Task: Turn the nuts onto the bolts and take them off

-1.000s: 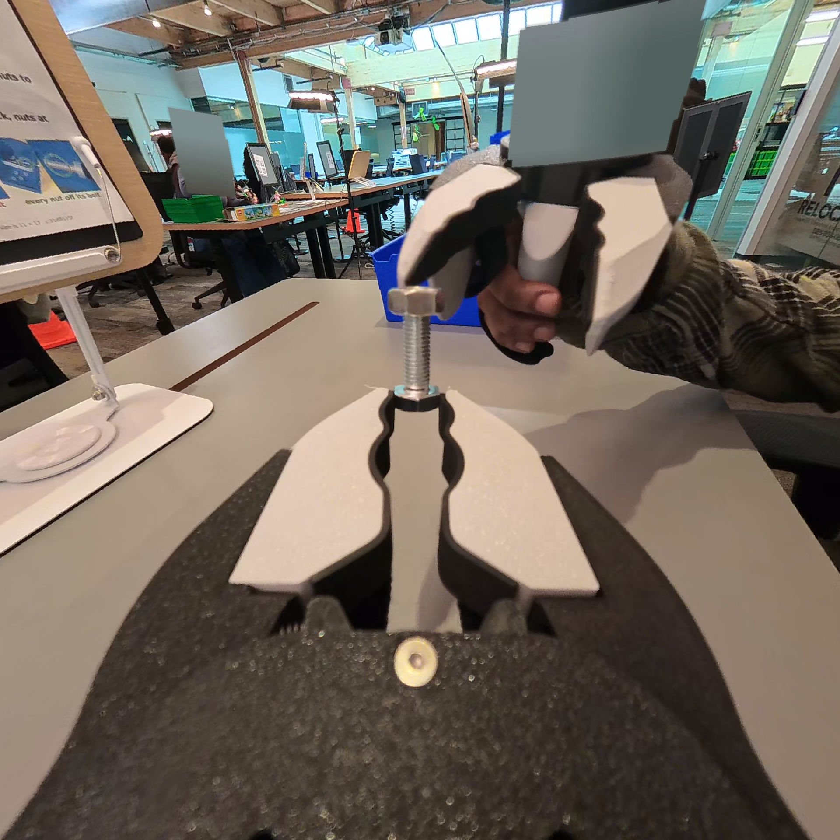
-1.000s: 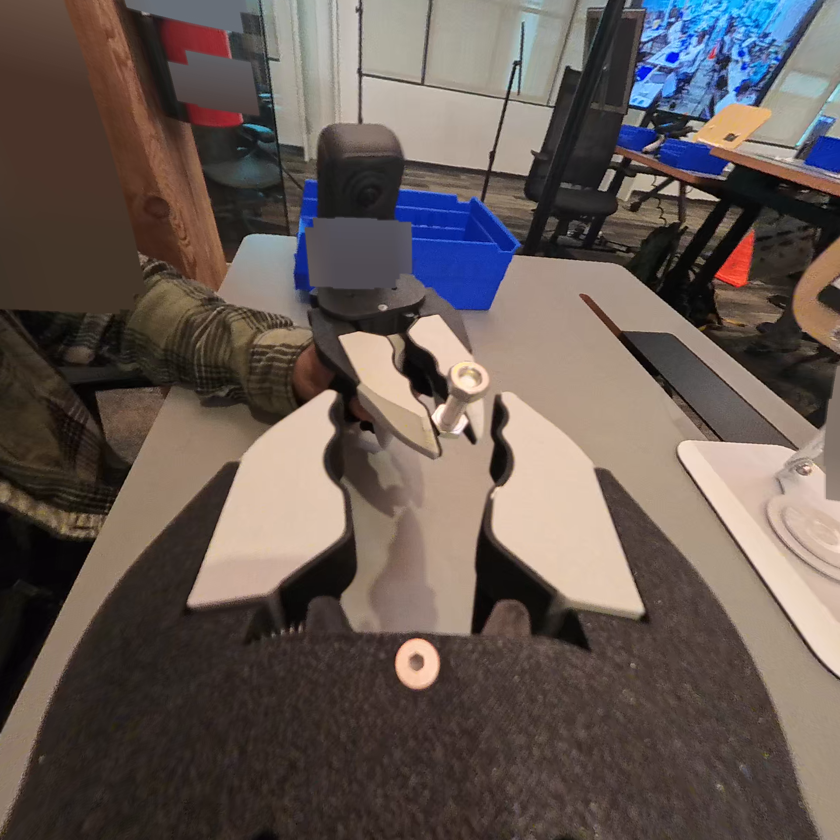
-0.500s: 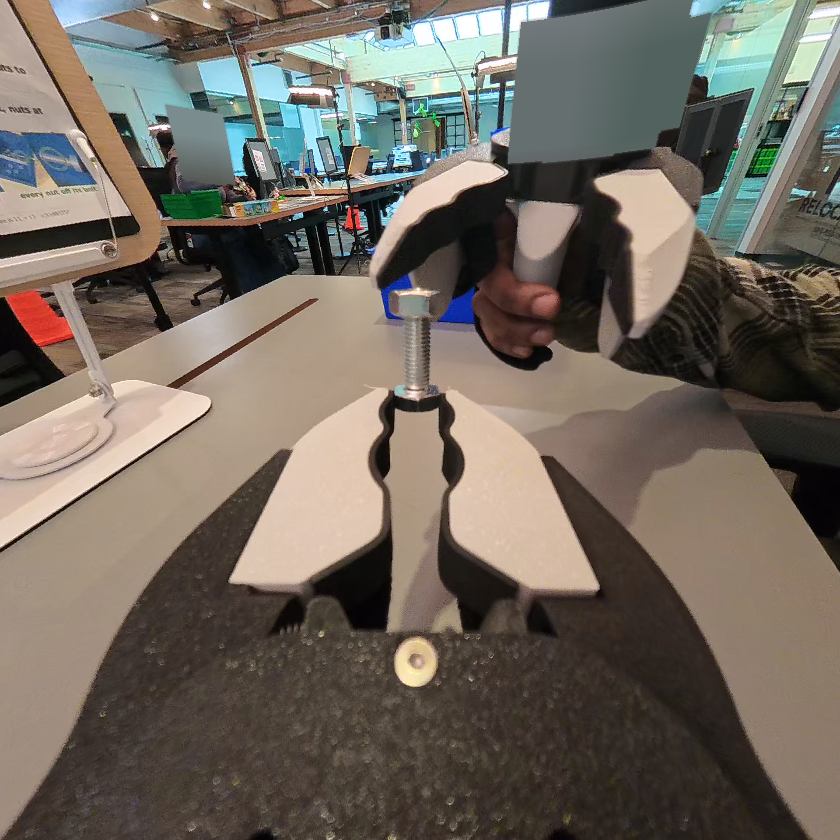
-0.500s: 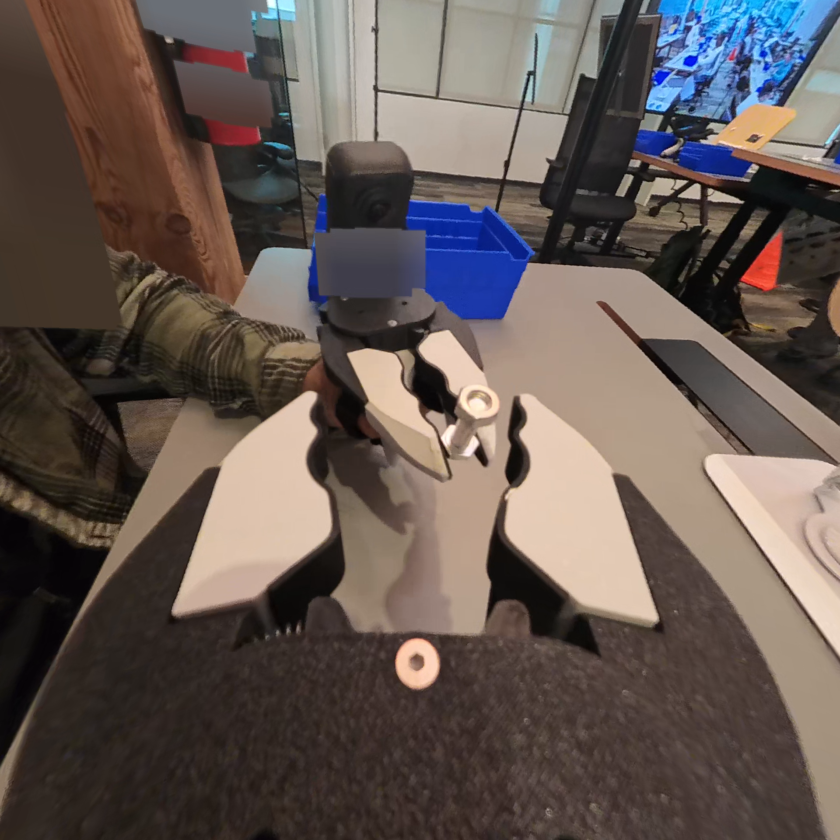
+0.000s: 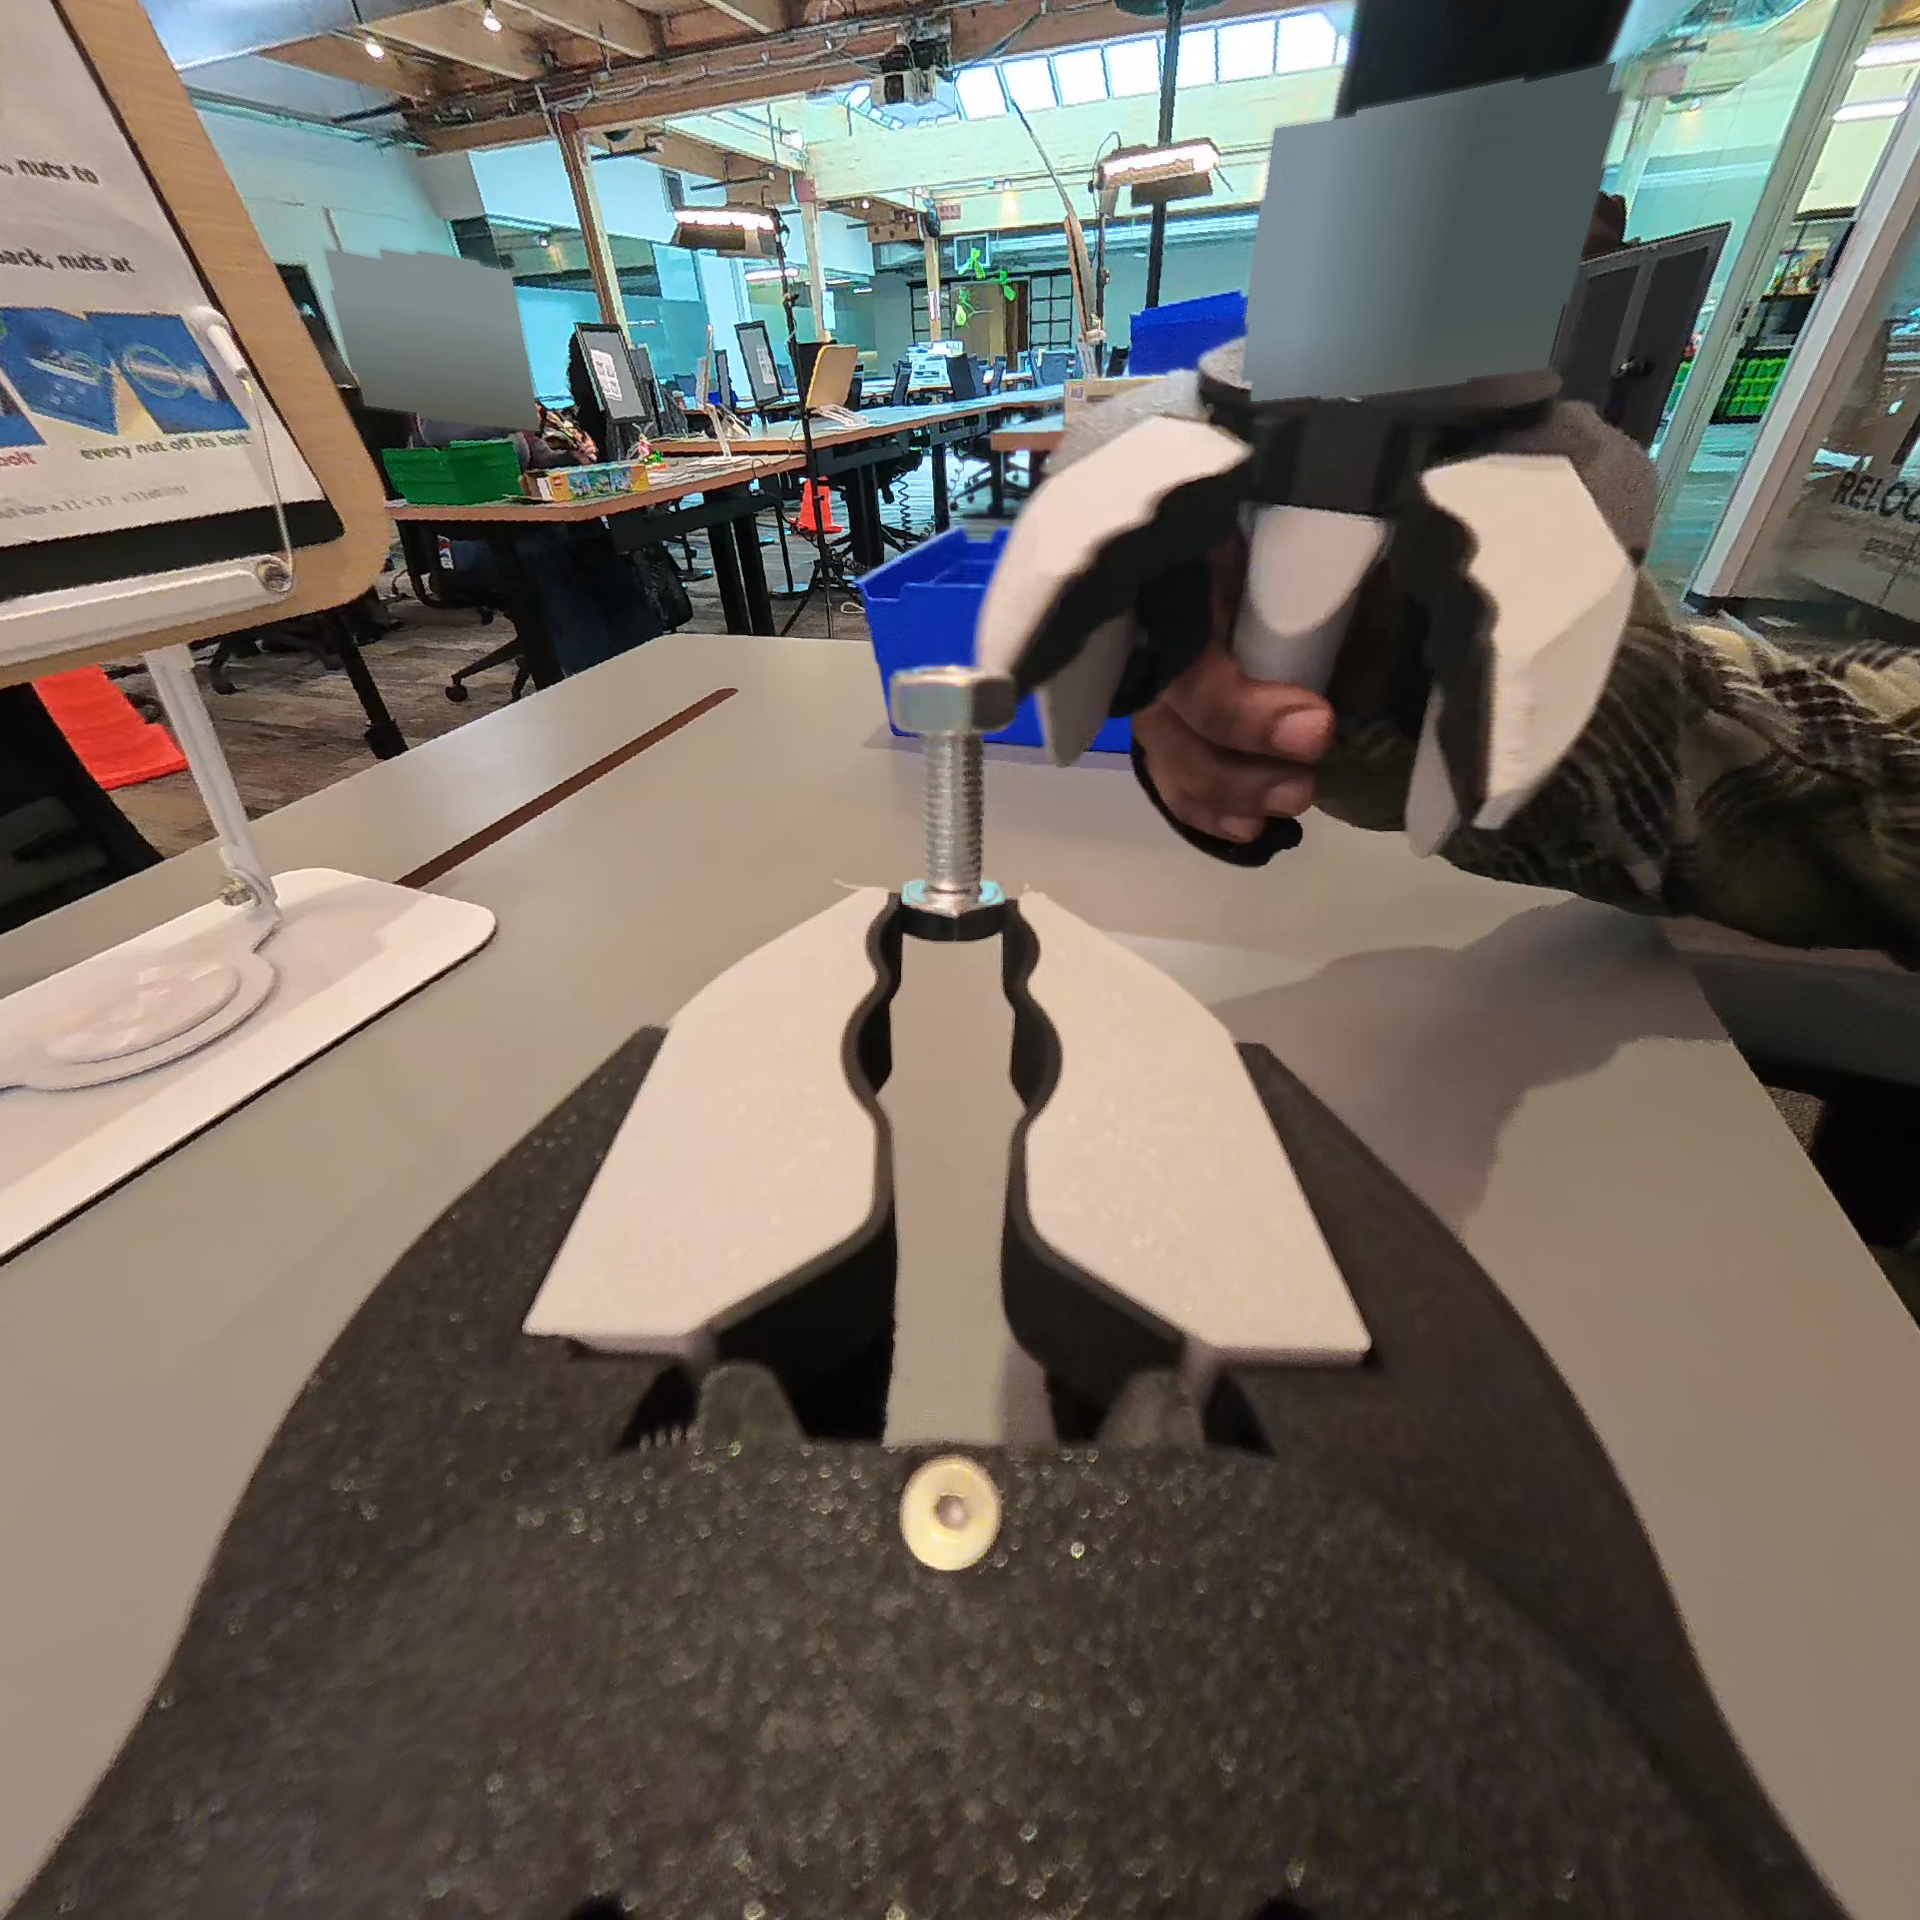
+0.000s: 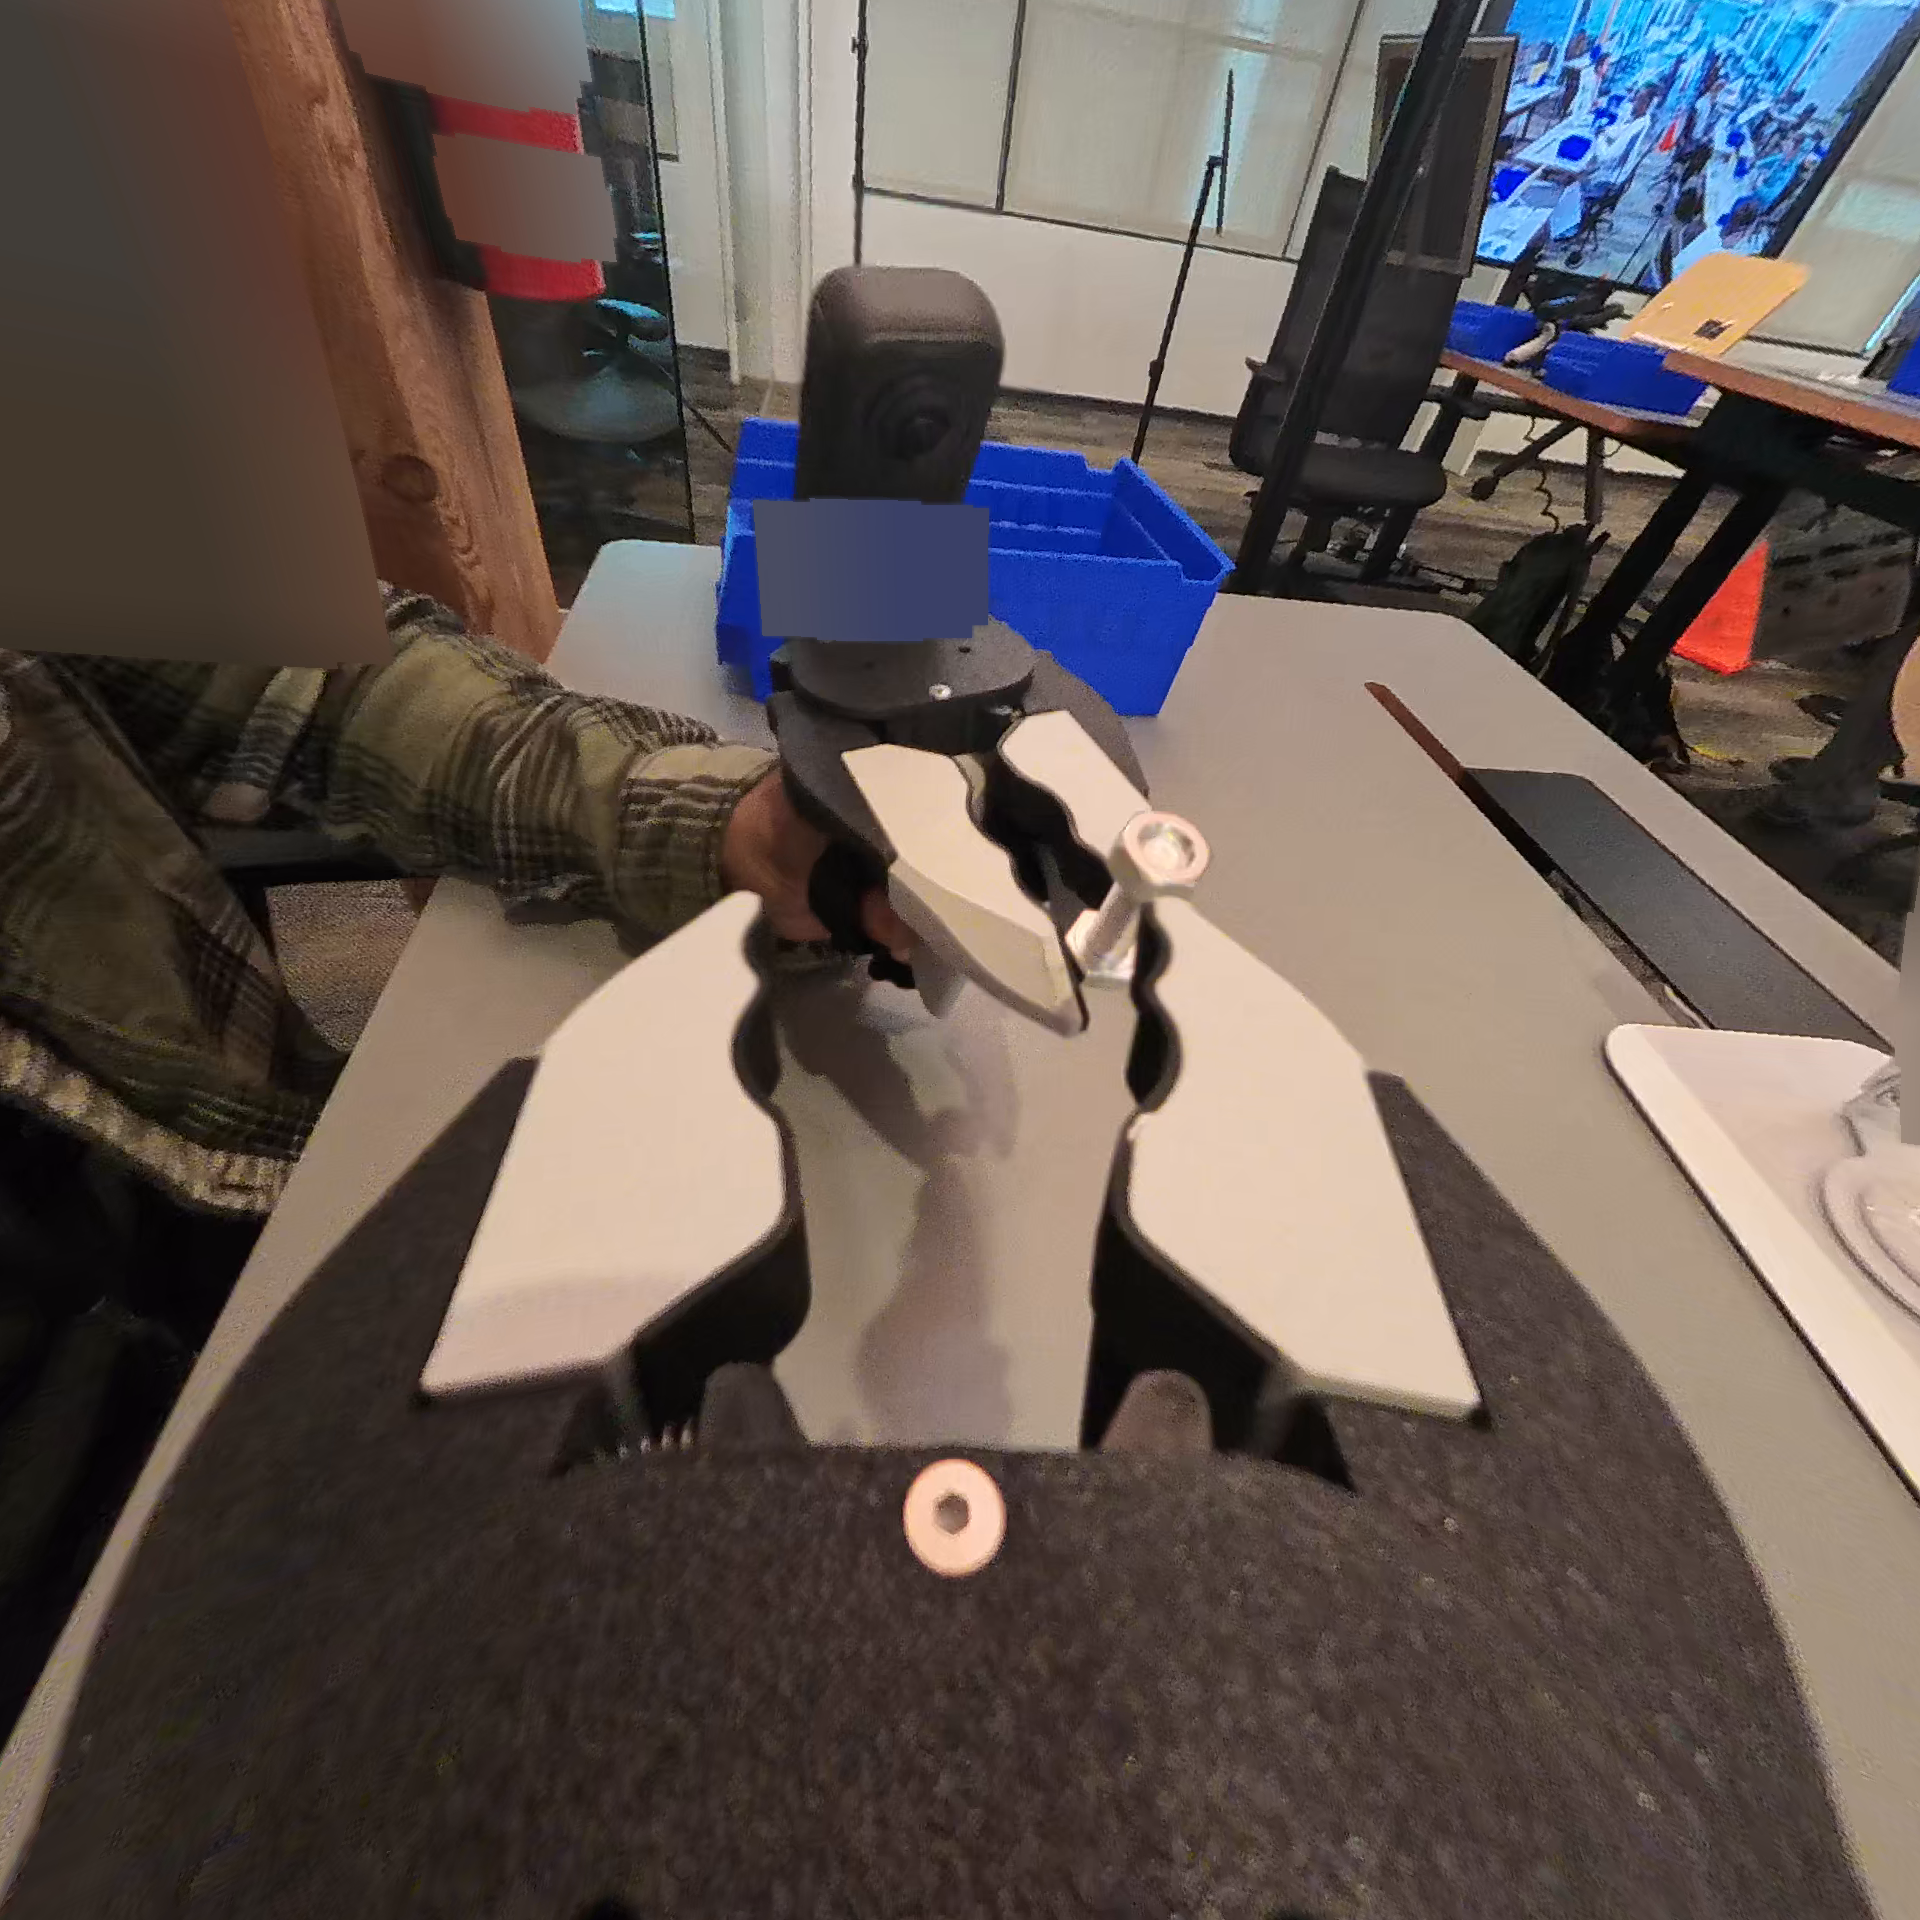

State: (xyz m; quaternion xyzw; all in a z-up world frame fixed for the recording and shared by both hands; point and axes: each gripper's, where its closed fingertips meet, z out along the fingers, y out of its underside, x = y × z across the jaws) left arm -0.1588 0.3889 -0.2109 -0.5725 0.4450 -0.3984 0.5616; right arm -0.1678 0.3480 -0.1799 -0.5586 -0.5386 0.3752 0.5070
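A silver bolt stands upright, head up, over the grey table. My left gripper is shut on the nut at the bolt's lower end. My right gripper hangs open and empty behind it, one finger close beside the bolt head; I cannot tell if they touch. In the right wrist view, my right gripper is wide open. There the bolt and the left gripper sit at the tip of its right finger.
A blue bin stands at the table's far end, also in the right wrist view. A white stand base carrying a wooden sign board sits to the left. A person's plaid sleeve holds the left gripper. My right fingertips sit around 5 centimetres from my left ones.
In the left wrist view the open right gripper rose over the bolt head, then shifted right, so its finger is beside the head. The left gripper, nut and bolt stay put.
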